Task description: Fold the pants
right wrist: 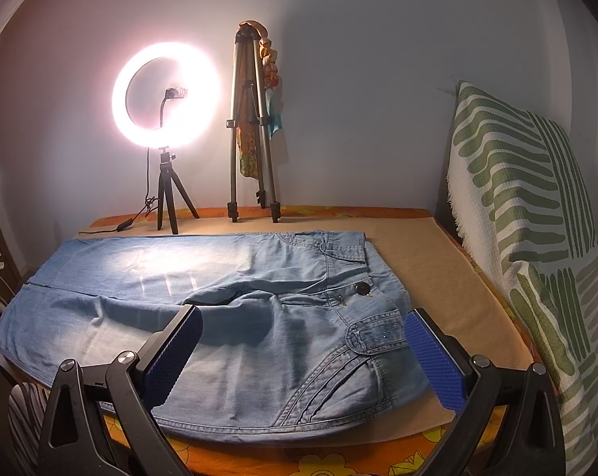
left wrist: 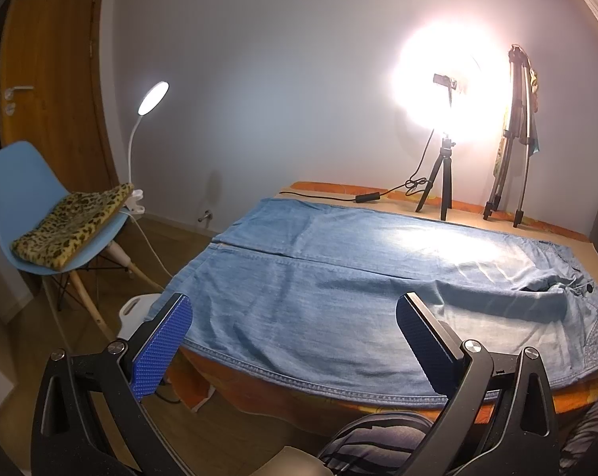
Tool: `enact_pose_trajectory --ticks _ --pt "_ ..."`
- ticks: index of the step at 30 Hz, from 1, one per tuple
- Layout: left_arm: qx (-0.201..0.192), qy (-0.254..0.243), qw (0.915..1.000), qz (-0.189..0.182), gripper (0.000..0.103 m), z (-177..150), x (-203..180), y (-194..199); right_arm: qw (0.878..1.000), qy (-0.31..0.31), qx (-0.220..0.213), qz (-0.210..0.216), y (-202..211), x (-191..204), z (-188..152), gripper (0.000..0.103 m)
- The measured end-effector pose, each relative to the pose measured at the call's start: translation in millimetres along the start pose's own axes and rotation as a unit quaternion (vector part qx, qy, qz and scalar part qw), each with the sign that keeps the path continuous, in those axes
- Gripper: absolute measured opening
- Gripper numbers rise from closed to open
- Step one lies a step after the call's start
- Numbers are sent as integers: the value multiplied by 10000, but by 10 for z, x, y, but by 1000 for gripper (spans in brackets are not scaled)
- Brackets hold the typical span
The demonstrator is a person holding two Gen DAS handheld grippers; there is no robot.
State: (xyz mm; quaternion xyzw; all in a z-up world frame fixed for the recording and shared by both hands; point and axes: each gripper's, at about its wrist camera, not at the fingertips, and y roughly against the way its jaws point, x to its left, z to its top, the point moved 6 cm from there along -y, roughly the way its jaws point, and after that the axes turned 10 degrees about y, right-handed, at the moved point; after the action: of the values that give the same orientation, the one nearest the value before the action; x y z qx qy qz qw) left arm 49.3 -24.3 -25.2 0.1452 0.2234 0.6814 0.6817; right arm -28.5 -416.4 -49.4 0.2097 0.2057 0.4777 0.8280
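Light blue denim pants (left wrist: 338, 277) lie spread flat across the table, both legs side by side, hems to the left and waistband (right wrist: 362, 261) with a dark button to the right. A raised wrinkle crosses the crotch area. My left gripper (left wrist: 295, 325) hovers open above the near leg, its blue pads wide apart and empty. Over the near hip and pocket seams my right gripper (right wrist: 303, 337) is also open and holds nothing. The near edge of the pants hangs slightly past the table's front edge.
A lit ring light on a small tripod (right wrist: 166, 95) and a folded grey tripod (right wrist: 251, 127) stand at the table's (right wrist: 437, 261) back edge. A green-patterned cloth (right wrist: 529, 214) covers furniture at right. A blue chair (left wrist: 25, 198) with a leopard cushion and a desk lamp (left wrist: 152, 97) stand at left.
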Motion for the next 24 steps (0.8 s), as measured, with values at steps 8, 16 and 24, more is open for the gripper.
enact_pose_trajectory --ticks 8,16,24 --pt "-3 5 10000 -2 103 -9 0 7 10000 3 3 2 2 5 -6 103" --pt "-4 2 10000 4 102 -24 -9 15 10000 11 17 9 1 10 -23 103" --pt "9 4 10000 -14 102 -27 -13 10 10000 20 14 14 2 15 -28 103"
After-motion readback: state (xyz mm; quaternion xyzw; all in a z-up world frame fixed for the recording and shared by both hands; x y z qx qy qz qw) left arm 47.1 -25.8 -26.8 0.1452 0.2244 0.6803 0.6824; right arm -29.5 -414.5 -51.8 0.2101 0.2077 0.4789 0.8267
